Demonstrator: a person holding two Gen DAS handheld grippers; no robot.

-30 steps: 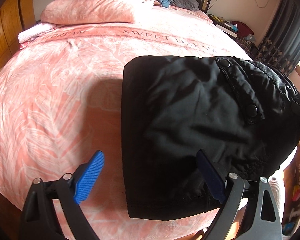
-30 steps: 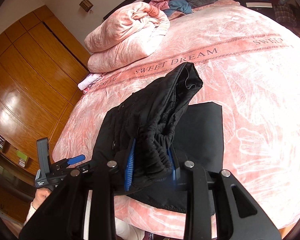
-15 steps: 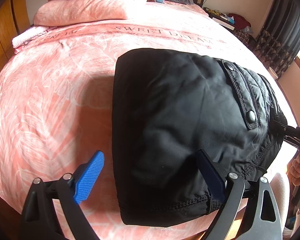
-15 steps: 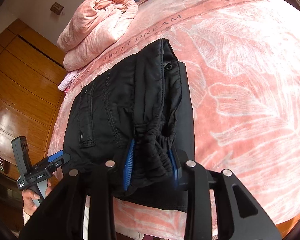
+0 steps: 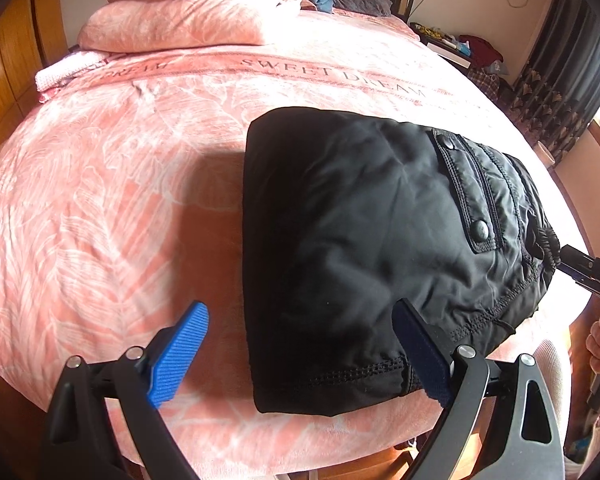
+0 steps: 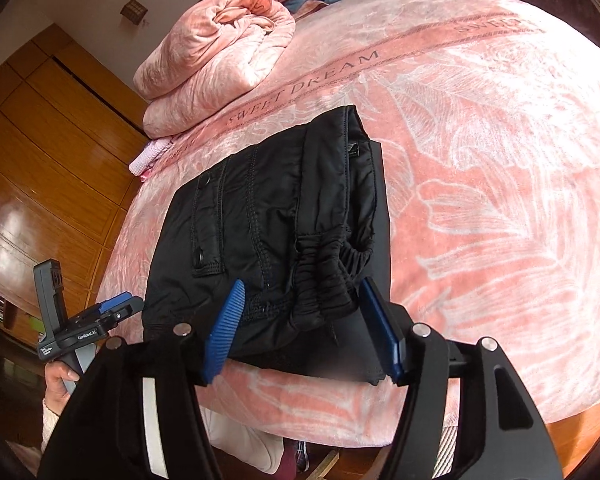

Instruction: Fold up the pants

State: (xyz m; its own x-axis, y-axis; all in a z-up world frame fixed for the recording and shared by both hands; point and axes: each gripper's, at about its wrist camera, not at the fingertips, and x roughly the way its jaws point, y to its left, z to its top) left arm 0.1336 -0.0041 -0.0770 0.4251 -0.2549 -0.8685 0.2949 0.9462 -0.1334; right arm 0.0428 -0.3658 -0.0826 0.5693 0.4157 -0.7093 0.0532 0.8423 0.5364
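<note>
Folded black pants (image 5: 372, 248) lie flat on a pink "SWEET DREAM" bedspread (image 5: 112, 184), close to the near edge of the bed, just ahead of both handheld grippers. The right gripper (image 6: 300, 324) has its blue pads (image 6: 226, 324) spreading apart; the gathered elastic waistband (image 6: 324, 276) sits between them, with neither pad pressing on the cloth. The left gripper (image 5: 300, 356) stands wide open and holds nothing, one blue pad over bare bedspread, the other lying against the near hem of the pants. A snap-buttoned pocket flap (image 5: 468, 196) faces up on the fold, toward the right gripper's side. Beyond the pants, far from both tools, a rolled pink comforter (image 6: 216, 60) rests by the wooden wardrobe (image 6: 40, 152).
</note>
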